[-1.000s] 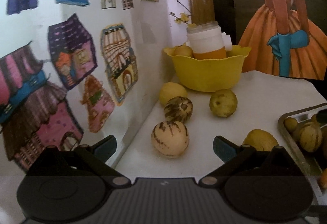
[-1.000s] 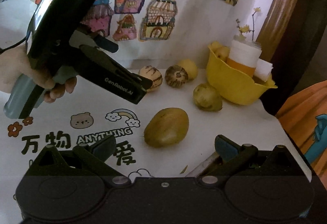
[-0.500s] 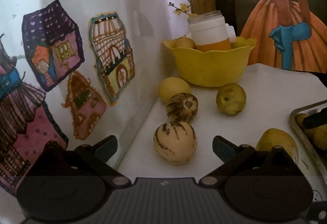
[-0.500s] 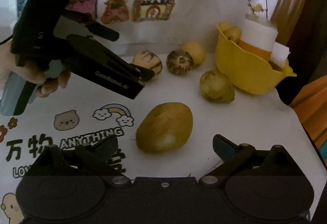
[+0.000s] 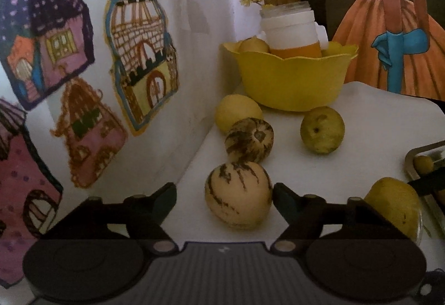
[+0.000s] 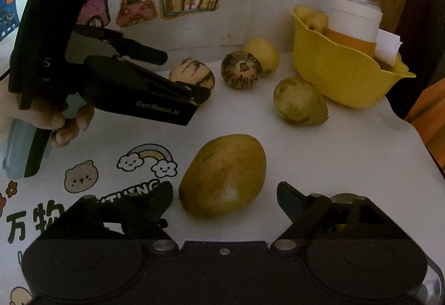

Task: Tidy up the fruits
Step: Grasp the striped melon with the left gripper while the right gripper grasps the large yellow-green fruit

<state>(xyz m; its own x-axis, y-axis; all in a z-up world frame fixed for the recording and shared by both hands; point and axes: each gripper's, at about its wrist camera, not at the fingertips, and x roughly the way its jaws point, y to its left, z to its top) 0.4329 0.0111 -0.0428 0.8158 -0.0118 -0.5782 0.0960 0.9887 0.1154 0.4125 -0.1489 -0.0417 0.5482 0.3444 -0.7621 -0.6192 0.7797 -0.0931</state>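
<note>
My left gripper [image 5: 224, 193] is open, with a pale striped melon [image 5: 238, 195] between its fingertips, resting on the table. A darker striped melon [image 5: 249, 139], a yellow lemon [image 5: 237, 111] and a greenish fruit [image 5: 322, 129] lie behind it. My right gripper [image 6: 224, 198] is open around a yellow-green mango [image 6: 224, 174], which lies on the table. In the right wrist view the left gripper [image 6: 183, 82] reaches the pale striped melon [image 6: 192, 75]. The mango also shows in the left wrist view [image 5: 395, 207].
A yellow bowl [image 5: 292, 82] with a white-and-orange jar [image 5: 292, 29] and small fruits stands at the back. A metal tray [image 5: 417, 163] with fruit is at the right. A wall with house drawings [image 5: 139, 54] runs along the left. The tablecloth has printed cartoons [image 6: 147, 160].
Both grippers have moved forward: the left one has closed in on the pale striped melon, the right one on the mango. Both stay open.
</note>
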